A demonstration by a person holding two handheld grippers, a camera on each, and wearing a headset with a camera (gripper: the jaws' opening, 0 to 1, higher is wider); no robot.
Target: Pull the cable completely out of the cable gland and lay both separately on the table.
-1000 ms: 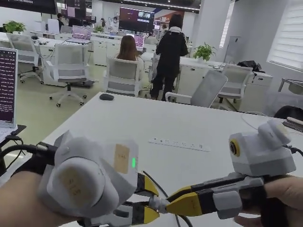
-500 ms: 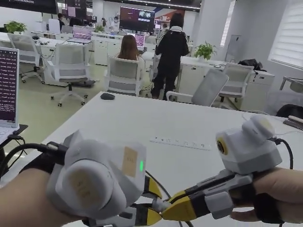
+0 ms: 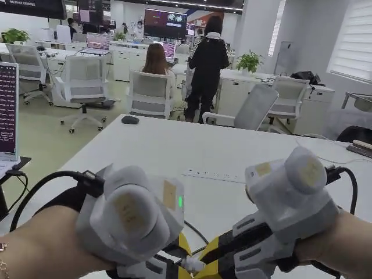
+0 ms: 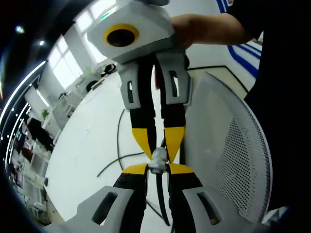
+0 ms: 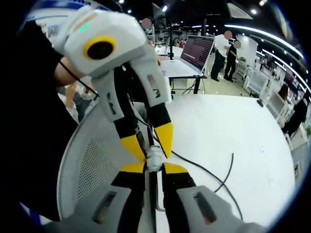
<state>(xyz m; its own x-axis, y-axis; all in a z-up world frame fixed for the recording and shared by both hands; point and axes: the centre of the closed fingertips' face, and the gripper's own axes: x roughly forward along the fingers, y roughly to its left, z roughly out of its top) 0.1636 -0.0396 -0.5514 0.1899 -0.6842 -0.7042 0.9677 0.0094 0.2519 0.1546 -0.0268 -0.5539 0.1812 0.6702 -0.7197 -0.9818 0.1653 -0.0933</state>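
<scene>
On the left, the left gripper (image 4: 159, 169) has its two yellow fingers (image 4: 136, 169) almost shut. They pinch one small grey cable gland (image 4: 158, 159) by its sides.

The gland is in the middle, held up in the air close to the person, low down in the head view. Its long way runs from one gripper to the other. One end points at the left gripper and the other end points at the right gripper.

One black cable (image 5: 209, 172) sits in the gland. It comes out of the end that points at the left gripper and goes back between that gripper's fingers. The rest of it lies in a loose bend on the white bench (image 3: 174, 145).

On the right, the right gripper (image 5: 153, 168) meets the left one tip to tip. Its two yellow fingers are almost shut too, and they pinch the other end of the gland.

There are two grippers, four yellow fingers, one gland and one cable. One long white power strip (image 3: 218, 176) lies farther back on the bench.
</scene>
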